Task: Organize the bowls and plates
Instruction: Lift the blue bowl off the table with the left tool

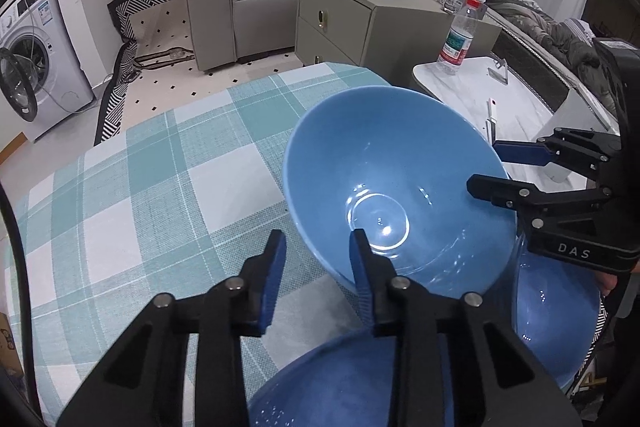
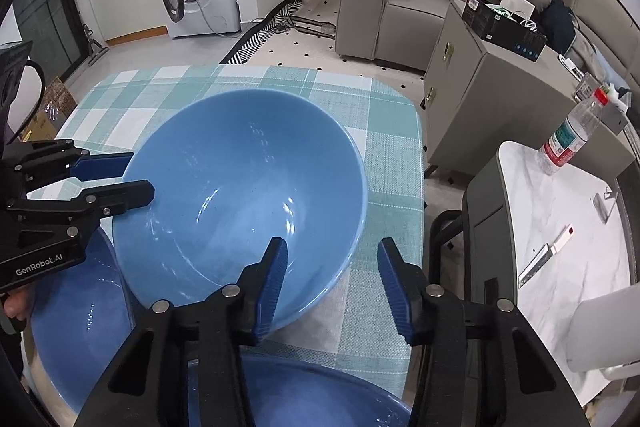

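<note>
Left wrist view: the left gripper [image 1: 318, 239] is clenched on the near rim of a large blue bowl [image 1: 384, 163], one finger inside the wall and one outside. The bowl sits just right of centre, tilted, its mouth facing the camera, over a checked cloth [image 1: 160, 187]. At 3 o'clock the right gripper [image 1: 486, 167] grasps the opposite rim, its blue pad behind the wall and its black finger inside. A second blue bowl [image 1: 340, 387] lies at 6 o'clock under the left gripper, and a third blue bowl [image 1: 560, 311] at 4 o'clock under the right one. A bottle [image 1: 458, 39] stands at 2 o'clock on a white side table [image 1: 532, 107].

Right wrist view: the right gripper [image 2: 332, 247] straddles the tilted bowl's [image 2: 240, 187] near rim at 6 o'clock, while the left gripper [image 2: 134, 175] pinches the rim at 9 o'clock.
</note>
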The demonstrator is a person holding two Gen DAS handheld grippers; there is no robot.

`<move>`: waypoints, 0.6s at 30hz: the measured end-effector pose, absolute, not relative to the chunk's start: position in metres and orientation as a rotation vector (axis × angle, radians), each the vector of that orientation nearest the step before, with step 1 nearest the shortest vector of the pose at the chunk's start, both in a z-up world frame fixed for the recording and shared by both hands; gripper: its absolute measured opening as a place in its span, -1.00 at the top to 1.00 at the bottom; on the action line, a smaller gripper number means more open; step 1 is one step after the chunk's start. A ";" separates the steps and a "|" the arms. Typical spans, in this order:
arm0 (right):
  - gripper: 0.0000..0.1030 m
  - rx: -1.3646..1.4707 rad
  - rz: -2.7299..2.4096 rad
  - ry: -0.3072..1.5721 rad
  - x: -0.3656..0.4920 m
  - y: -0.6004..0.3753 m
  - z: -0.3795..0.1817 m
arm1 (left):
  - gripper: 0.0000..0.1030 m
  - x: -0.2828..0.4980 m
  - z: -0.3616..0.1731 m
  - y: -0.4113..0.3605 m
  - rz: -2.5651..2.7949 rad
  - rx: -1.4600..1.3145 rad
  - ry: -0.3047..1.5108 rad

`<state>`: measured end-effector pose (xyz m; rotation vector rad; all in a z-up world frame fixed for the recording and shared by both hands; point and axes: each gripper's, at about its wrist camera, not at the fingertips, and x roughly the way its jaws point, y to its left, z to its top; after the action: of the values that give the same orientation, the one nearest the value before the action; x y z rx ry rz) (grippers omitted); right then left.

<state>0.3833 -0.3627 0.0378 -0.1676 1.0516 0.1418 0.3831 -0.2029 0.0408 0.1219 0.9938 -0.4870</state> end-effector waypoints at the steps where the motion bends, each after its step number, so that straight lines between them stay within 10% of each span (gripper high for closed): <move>1: 0.15 -0.169 0.144 1.050 0.383 -0.362 0.038 | 0.52 0.383 0.041 -0.204 -0.494 0.123 0.993; 18: 0.22 -0.195 0.141 1.023 0.378 -0.355 0.042 | 0.54 0.380 0.043 -0.208 -0.487 0.154 0.970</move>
<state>0.3781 -0.3547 0.0418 -0.1947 1.0226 0.1412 0.3801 -0.2081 0.0431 0.1538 0.9700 -0.4871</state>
